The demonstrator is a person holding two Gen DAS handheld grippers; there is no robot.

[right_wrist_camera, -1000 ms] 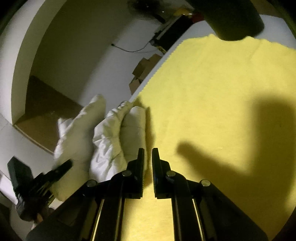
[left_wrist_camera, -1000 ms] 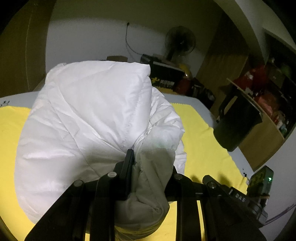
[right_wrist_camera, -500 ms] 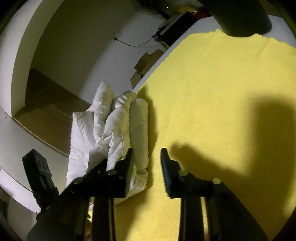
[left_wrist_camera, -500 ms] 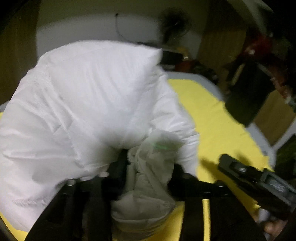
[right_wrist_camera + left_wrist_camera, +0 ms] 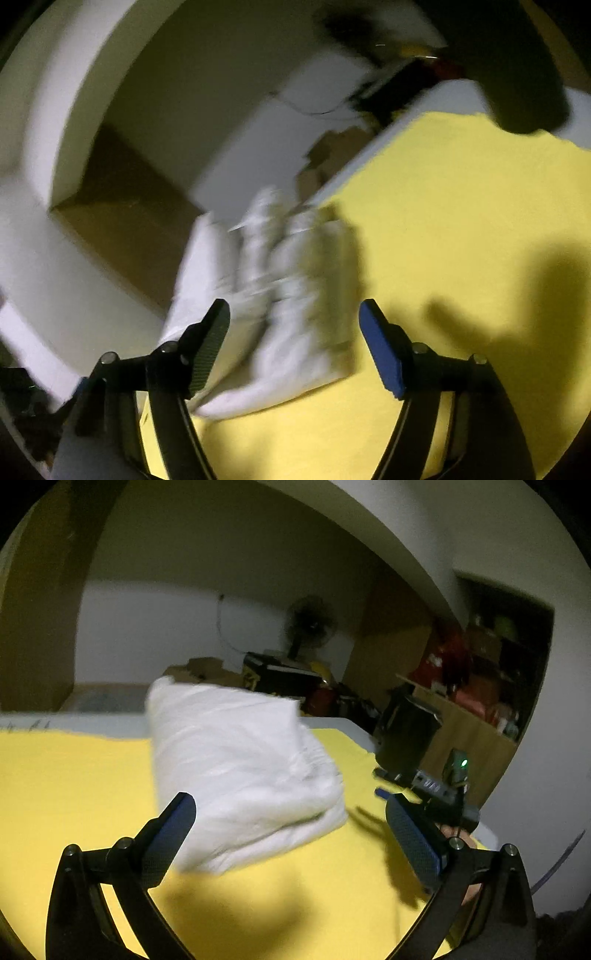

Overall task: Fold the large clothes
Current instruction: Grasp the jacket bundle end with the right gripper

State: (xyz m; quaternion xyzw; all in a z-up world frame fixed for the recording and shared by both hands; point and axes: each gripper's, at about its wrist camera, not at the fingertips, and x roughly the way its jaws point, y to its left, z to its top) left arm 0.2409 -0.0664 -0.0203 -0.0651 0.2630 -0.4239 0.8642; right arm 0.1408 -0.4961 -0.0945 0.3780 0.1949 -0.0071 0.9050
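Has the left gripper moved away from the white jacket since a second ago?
Yes. The left gripper, jaws just opened, has pulled back from the white jacket, which lies folded on the yellow cloth.

Pretty dim room overall, with one hard light coming from behind that blows out the yellow cloth and leaves the walls murky olive. The white folded jacket is smeared by motion blur in both views, worse in the right wrist one, where everything toward 12 o'clock streaks. Dark, hard-edged shadows fall on the cloth at 6 o'clock in the left view and at 4 o'clock in the right. Fisheye bending curves the ceiling line, and black corners ring both frames. The fan at the back is soft and grainy.
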